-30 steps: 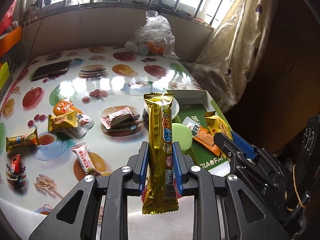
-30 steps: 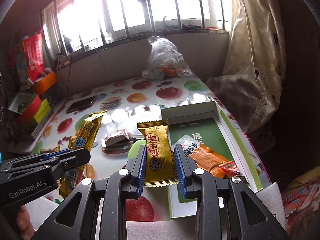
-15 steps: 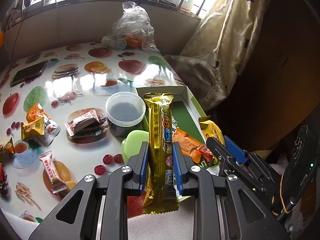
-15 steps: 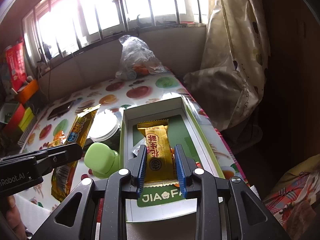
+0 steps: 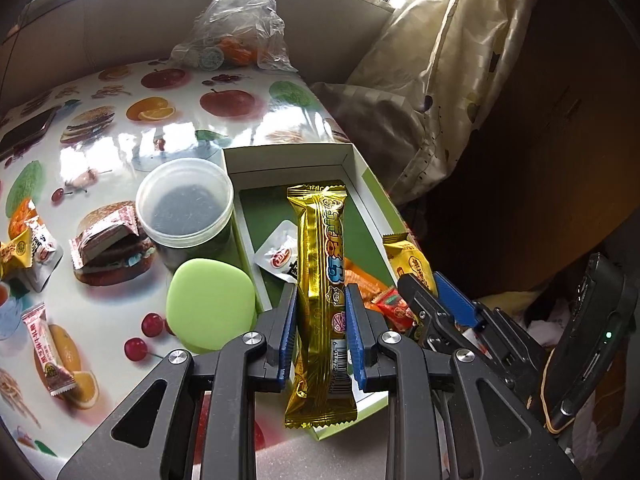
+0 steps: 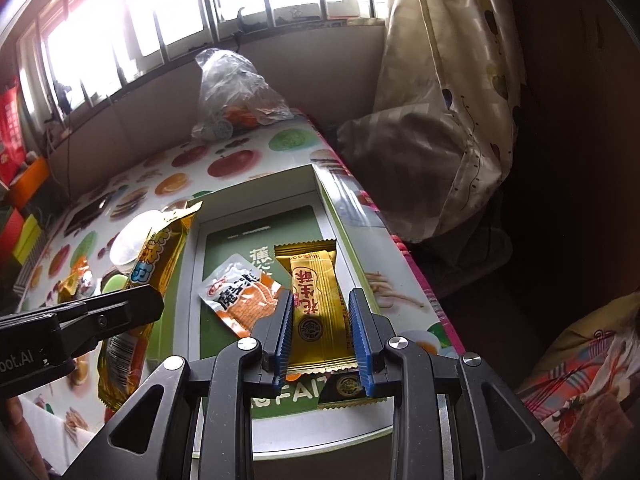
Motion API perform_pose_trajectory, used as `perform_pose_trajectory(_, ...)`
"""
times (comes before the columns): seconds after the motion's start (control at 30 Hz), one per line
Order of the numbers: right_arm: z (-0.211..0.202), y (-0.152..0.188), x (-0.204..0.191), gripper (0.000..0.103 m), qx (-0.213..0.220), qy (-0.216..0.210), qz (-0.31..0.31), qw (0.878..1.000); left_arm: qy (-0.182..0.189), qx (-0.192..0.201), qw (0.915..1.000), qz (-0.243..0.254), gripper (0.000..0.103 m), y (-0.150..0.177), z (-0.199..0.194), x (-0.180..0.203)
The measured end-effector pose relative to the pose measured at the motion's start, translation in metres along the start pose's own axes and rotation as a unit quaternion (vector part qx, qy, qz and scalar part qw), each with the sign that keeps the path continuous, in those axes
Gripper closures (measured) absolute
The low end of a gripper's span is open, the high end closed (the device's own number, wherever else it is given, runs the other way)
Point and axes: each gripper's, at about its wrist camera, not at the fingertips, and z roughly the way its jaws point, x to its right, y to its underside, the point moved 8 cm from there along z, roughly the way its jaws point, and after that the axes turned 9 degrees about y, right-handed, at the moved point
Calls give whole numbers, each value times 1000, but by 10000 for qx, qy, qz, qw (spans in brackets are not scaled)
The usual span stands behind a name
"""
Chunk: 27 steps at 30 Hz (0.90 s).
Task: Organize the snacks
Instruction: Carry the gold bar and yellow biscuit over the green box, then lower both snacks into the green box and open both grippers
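Note:
My left gripper (image 5: pixel 321 332) is shut on a long gold snack bar (image 5: pixel 320 264), held upright over the white box with a green floor (image 5: pixel 288 152). My right gripper (image 6: pixel 320 336) is shut on a small yellow snack packet (image 6: pixel 316 300) above the same box (image 6: pixel 256 216). Inside the box lie a white-and-orange sachet (image 6: pixel 240 292) and a small red packet (image 5: pixel 394 306). In the left wrist view the right gripper (image 5: pixel 424 292) comes in from the right with the yellow packet (image 5: pixel 408 256). The right wrist view catches the left gripper (image 6: pixel 120 308) with its gold bar (image 6: pixel 156 264).
Left of the box stand a clear tub (image 5: pixel 184 204) and a light-green lid (image 5: pixel 210 304). Several loose snack packets (image 5: pixel 106 236) lie on the fruit-print tablecloth (image 5: pixel 120 140). A plastic bag (image 5: pixel 236 28) sits at the far edge, a curtain (image 5: pixel 440 60) hangs at the right.
Both grippers have carried their snacks to the right and down, from over the tablecloth to above the box. The grips have not changed.

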Motion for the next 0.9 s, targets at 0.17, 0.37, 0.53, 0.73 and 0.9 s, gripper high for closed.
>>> perform_pose_trajectory(0.17, 10, 3, -2, 77, -61, 8, -143, 9999, -49, -104, 9999, -10, 79, -1, 14, -1)
perform_pose_trajectory(0.37, 19, 5, -3, 76, -116, -23, -222, 9997, -203, -210, 9996, 22, 79, -3, 28, -4)
perform_pose_trajectory(0.53, 23, 6, -6, 76, -122, 15, -311, 9994, -229, -253, 9994, -18, 79, 0, 34, -6)
perform_pose_trajectory(0.73, 24, 6, -6, 76, -117, 25, -321, 9994, -287, -244, 9993, 29, 79, -2, 38, -6)
perform_pose_trajectory(0.9, 24, 7, -7, 76, -106, 49, -336, 9994, -337, -324, 9988, 121, 79, -1, 40, -4)
